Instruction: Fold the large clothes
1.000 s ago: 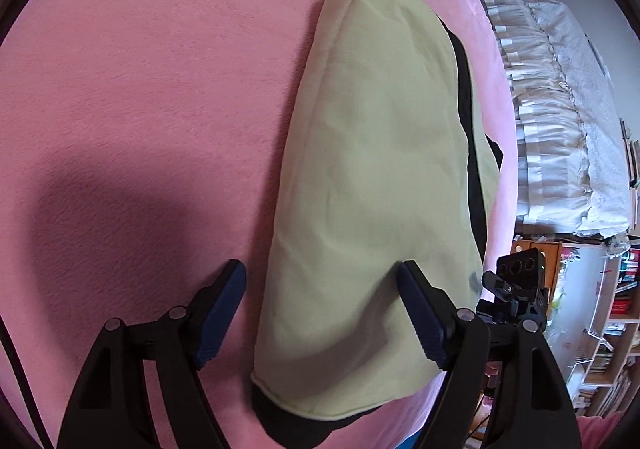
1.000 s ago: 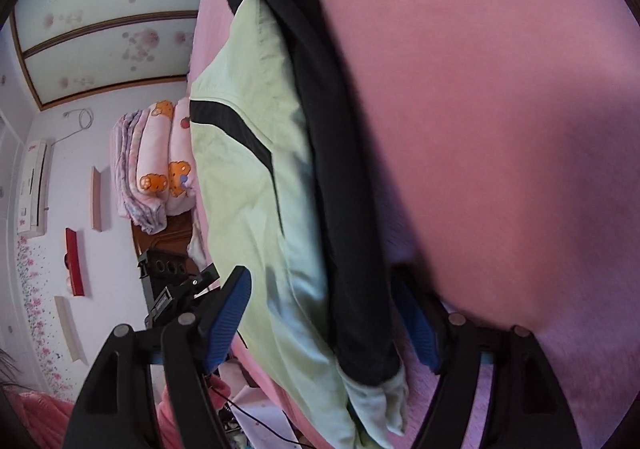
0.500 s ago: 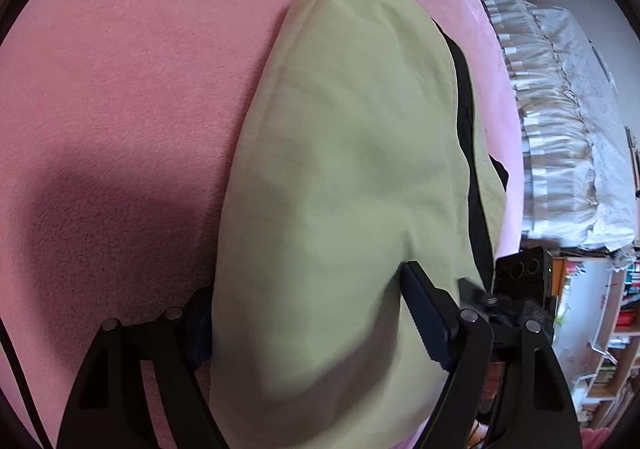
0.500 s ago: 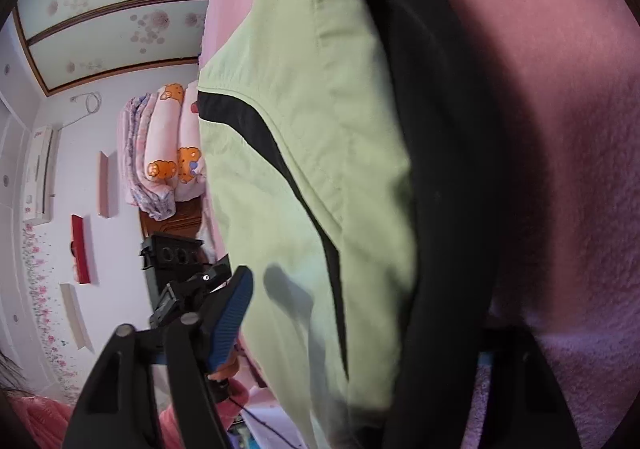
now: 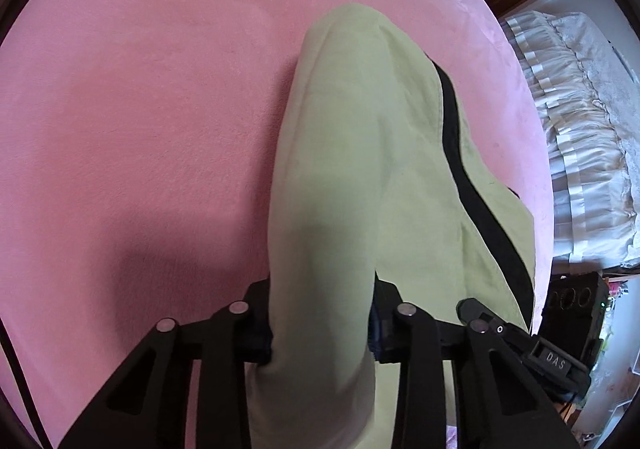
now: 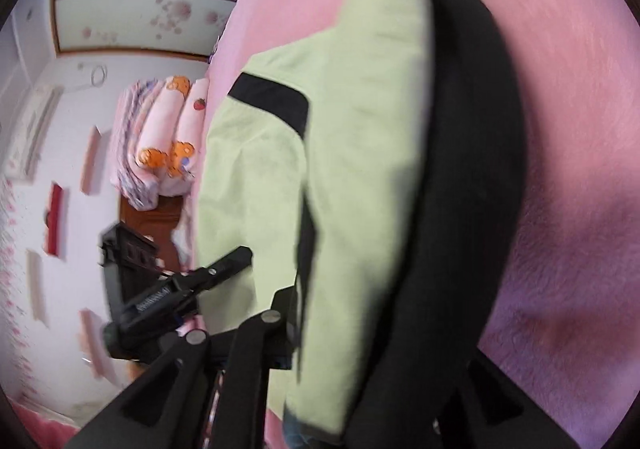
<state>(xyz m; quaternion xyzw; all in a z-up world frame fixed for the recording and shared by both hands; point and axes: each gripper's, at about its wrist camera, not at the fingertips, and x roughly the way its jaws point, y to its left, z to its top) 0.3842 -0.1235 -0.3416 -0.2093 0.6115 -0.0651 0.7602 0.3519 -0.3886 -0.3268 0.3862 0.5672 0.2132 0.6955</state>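
A light green garment with black trim lies folded lengthwise on a pink fleece blanket. My left gripper is shut on the garment's near end; green cloth fills the gap between its fingers. In the right wrist view the same garment has a thick black edge. My right gripper is shut on that end, with cloth bunched between its fingers and hiding the right one. The left gripper also shows in the right wrist view, at the garment's left side.
A bed with a white frilled cover stands beyond the blanket's right edge. A black box sits near it. Rolled pink bedding with bear prints lies on a wooden cabinet by the wall.
Both grippers moved forward over the garment's ends and closed from wide open onto the cloth. The right view is now blurred by motion, and the cloth has lifted slightly.
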